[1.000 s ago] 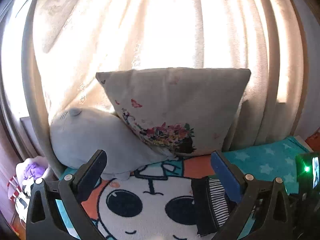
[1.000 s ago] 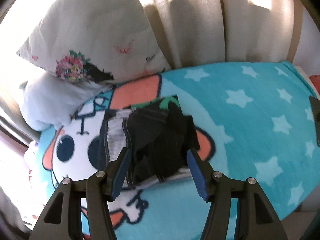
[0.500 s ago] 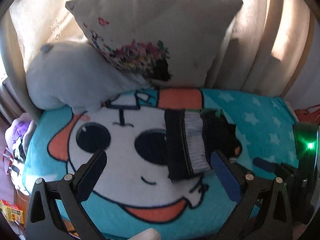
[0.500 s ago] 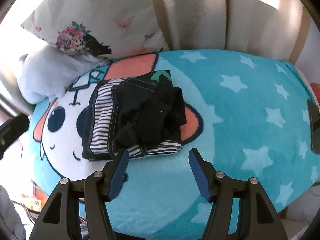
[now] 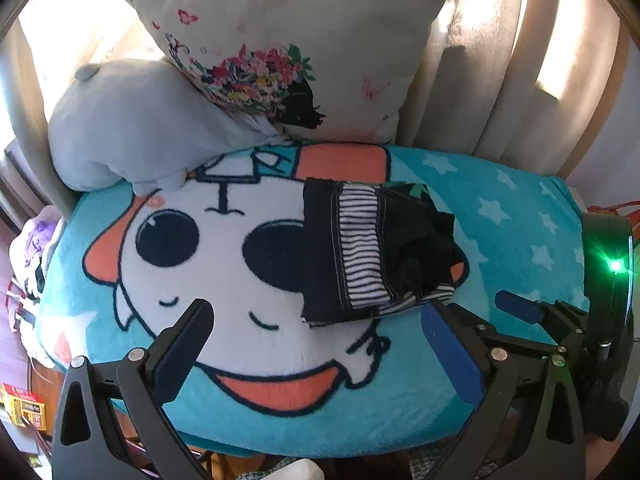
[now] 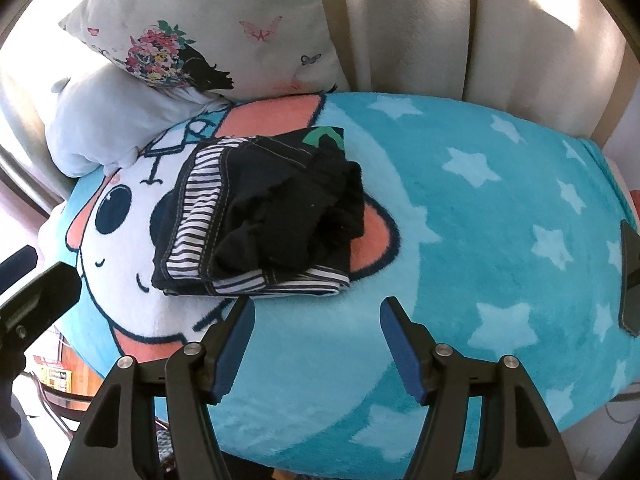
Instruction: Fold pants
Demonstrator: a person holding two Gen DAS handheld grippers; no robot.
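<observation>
Lying folded on the blanket (image 6: 500, 240) over the cartoon face, the pants (image 6: 264, 216) sit just beyond both grippers, the left gripper (image 5: 316, 344) wide and empty, the right gripper (image 6: 316, 340) half-wide, holding nothing.

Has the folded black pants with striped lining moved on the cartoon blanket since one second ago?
No. The folded black pants with striped lining lie on the same spot of the teal cartoon blanket, over the face's eye and orange ear; only the cameras moved.
</observation>
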